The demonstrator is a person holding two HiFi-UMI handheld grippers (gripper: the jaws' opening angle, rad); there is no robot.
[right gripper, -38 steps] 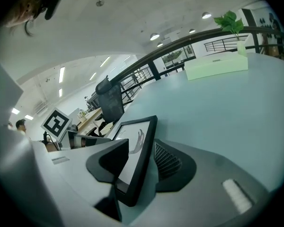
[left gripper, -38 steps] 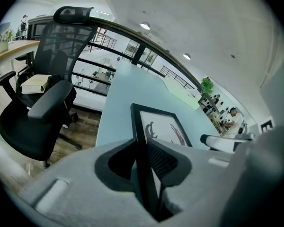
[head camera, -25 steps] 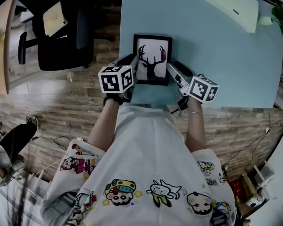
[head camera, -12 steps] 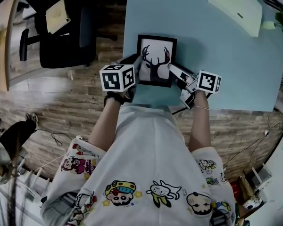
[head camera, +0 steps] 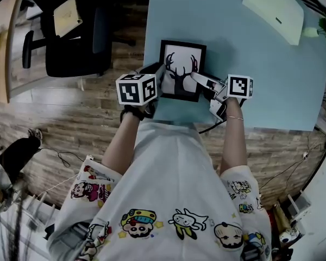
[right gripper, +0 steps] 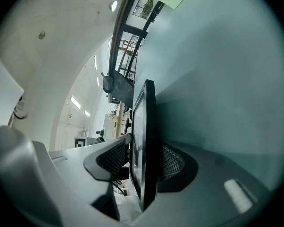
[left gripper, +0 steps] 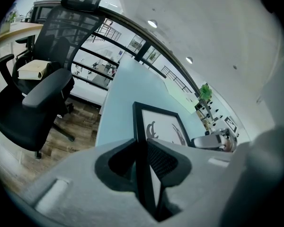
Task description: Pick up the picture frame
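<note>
Picture frame (head camera: pixel 180 64), thin black-rimmed rectangle, between ribbed pads (left gripper: pixel 163 160) of left gripper (left gripper: pixel 142 148)

Dim, even indoor light; gripper views bulge, corners vignetted black.

Both tools grip the picture frame (head camera: pixel 182 69).
Left tool (head camera: pixel 156 74) clamps its left edge; right tool (head camera: pixel 198 78), jaws having just been closing, holds the right edge between them; both forearms (head camera: pixel 122 143) reach forward.
</note>
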